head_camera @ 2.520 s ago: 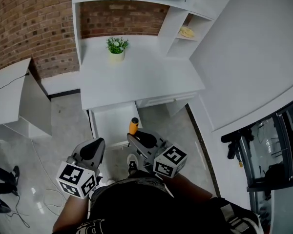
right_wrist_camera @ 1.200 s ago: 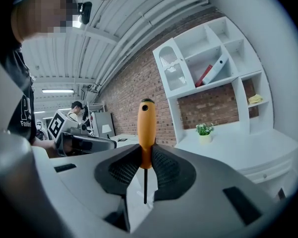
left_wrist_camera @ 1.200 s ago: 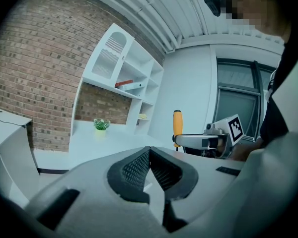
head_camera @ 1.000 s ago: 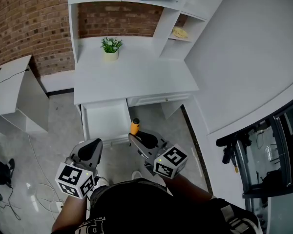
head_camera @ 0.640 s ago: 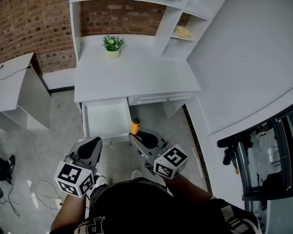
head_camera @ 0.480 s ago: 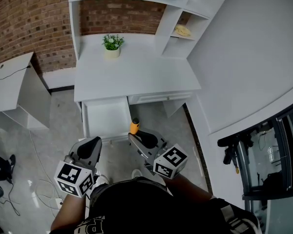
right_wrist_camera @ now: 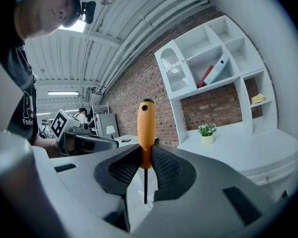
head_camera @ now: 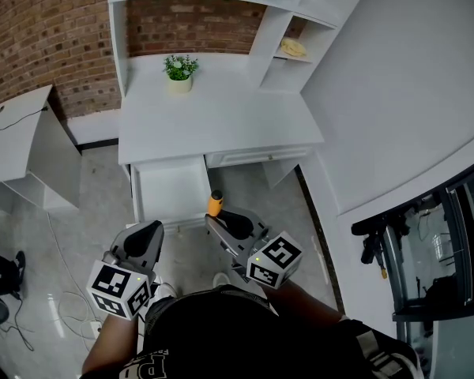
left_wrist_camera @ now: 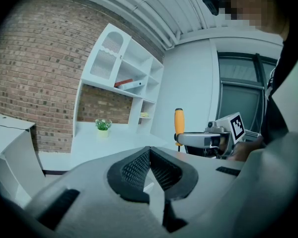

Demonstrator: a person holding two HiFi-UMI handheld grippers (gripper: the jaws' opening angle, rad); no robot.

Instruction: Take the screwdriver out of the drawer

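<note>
An orange-handled screwdriver [right_wrist_camera: 145,128] stands upright in my right gripper [right_wrist_camera: 145,158], whose jaws are shut on the lower part of its handle; its thin dark shaft hangs below. In the head view the screwdriver [head_camera: 214,204] sits at the tip of the right gripper [head_camera: 218,221], over the floor just in front of the open white drawer [head_camera: 171,193], which looks bare inside. My left gripper [head_camera: 152,234] hovers to the left of it, jaws shut with nothing between them. From the left gripper view [left_wrist_camera: 150,162] the screwdriver [left_wrist_camera: 179,125] shows to the right.
The white desk [head_camera: 213,121] carries a small potted plant [head_camera: 178,70] at its back. Shelves [head_camera: 288,50] rise behind it against a brick wall. A second drawer [head_camera: 257,156] on the right is nearly closed. Another white table [head_camera: 20,144] stands left.
The right gripper with the screwdriver has drawn back from over the drawer's front edge to the floor before it. Both grippers hold nearly still over the last second.
</note>
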